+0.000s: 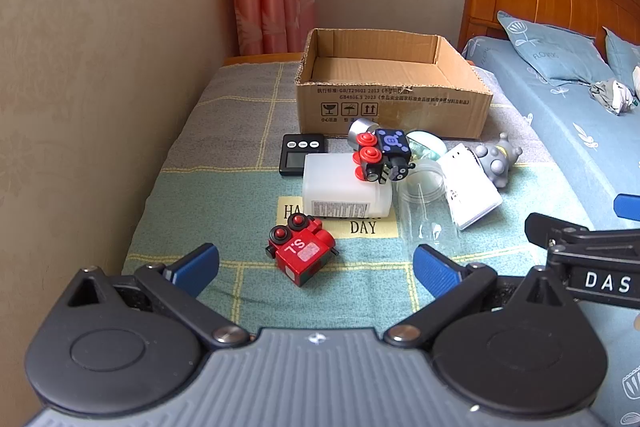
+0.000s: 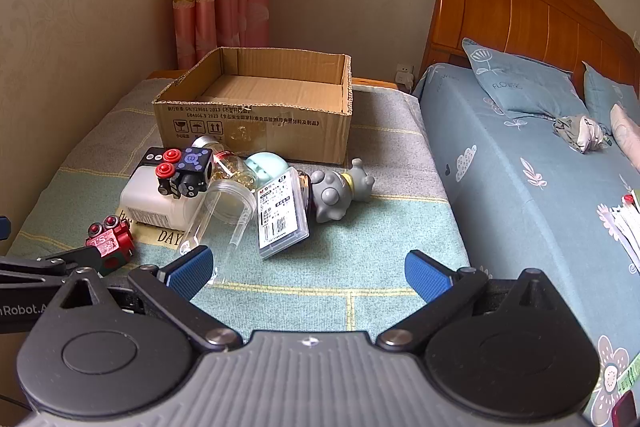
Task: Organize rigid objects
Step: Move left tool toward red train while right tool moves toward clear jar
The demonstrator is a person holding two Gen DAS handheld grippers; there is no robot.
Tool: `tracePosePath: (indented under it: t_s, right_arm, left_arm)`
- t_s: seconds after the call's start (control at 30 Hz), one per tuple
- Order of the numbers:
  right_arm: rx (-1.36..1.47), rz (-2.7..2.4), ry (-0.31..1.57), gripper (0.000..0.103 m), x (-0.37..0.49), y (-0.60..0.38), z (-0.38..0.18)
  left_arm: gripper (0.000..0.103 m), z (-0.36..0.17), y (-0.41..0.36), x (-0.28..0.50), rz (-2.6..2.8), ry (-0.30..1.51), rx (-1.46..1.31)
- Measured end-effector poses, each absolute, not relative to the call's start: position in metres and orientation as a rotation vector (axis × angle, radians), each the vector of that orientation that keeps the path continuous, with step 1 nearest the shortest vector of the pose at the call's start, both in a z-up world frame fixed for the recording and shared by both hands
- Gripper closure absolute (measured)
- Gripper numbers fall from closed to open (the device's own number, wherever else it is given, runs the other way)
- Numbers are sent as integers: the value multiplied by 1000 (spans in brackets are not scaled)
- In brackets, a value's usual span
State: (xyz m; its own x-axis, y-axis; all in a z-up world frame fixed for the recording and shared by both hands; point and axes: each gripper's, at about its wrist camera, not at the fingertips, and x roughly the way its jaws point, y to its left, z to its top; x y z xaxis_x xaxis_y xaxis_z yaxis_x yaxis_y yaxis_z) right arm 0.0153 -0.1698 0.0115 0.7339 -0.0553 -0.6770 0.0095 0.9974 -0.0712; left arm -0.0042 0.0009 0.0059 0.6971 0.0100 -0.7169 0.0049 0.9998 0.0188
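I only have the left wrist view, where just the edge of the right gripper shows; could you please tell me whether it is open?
Observer: Yes. In the right wrist view the right gripper stands wide open and holds nothing.
Operator: Thank you. The white case shows me only a plain side; what is on its other face?
Observer: The white case carries a printed label with a barcode.
Operator: Is anything hidden behind the clear jar?
Observer: A small jar with gold-coloured contents lies behind the clear jar, beside the blue-topped toy train.
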Motion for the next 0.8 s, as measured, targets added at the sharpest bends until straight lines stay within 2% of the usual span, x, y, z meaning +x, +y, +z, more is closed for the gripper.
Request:
tracePosePath:
  t_s: [0.8]
  right_arm:
    - [-60, -39, 736, 0, 15, -169, 14]
  left_arm:
    - [1, 6, 1, -5, 2, 796, 21]
